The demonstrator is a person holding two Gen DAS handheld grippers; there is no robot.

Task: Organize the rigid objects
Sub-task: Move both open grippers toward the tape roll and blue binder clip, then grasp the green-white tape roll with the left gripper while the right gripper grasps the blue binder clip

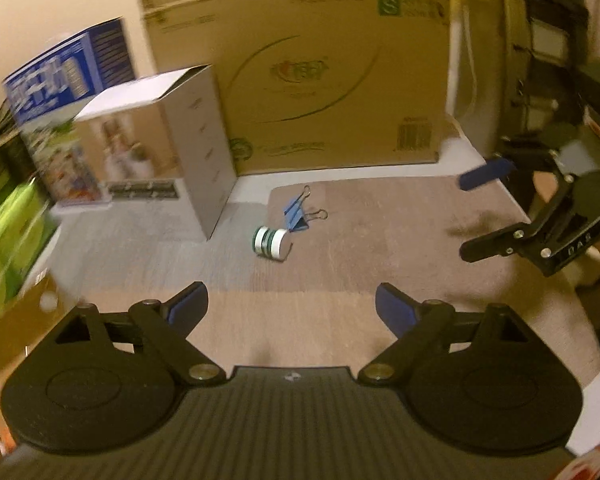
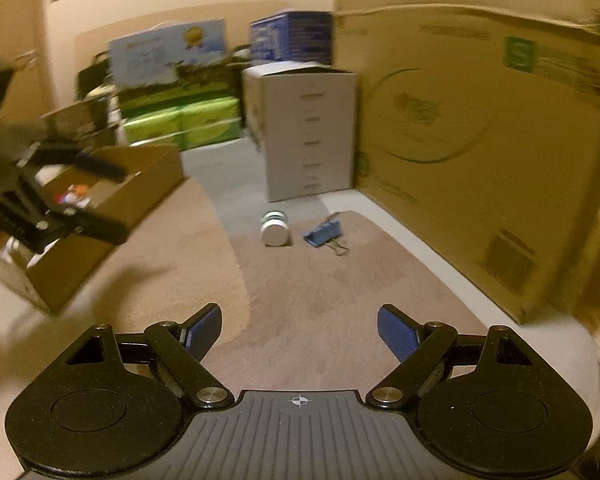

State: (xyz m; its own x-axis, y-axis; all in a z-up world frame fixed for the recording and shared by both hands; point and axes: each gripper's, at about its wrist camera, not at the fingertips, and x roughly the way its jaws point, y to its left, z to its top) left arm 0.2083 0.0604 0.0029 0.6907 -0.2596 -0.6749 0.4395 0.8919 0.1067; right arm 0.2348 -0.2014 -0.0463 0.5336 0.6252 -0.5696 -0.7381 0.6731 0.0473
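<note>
We hold the left gripper (image 1: 291, 312) low over a brown mat (image 1: 360, 240), its blue-padded fingers (image 1: 188, 307) spread wide with nothing between them. The right gripper (image 2: 299, 332) is spread the same way and empty; from the left wrist view it also shows at the right edge, hanging above the mat's far corner, with the letters "DAR" just legible on its black body.

The things we are to sort lie together near the mat's far edge. A small green-and-white spool (image 1: 271, 242), perhaps tape, lies on its side with one flat end toward the right camera. Just beside it, touching or nearly so, sits a blue binder clip (image 1: 298, 216) with its wire handles splayed out. Both are well apart from either gripper.

Behind them stands a large cardboard carton (image 1: 332, 80). It bears a green square with a white "S", a barcode low on its right side and a curved logo in the middle, but blur leaves the wording unreadable. To its left is a grey box (image 1: 196, 148) with rows of small print down its side and a picture on its front; we cannot read the text. Further left a blue printed box (image 1: 68, 64) and green packages (image 2: 188, 120) are too smeared to read. An open brown cardboard box (image 2: 112, 200) with small colourful items inside sits at the left of the mat, under the left gripper as the right wrist camera sees it.
</note>
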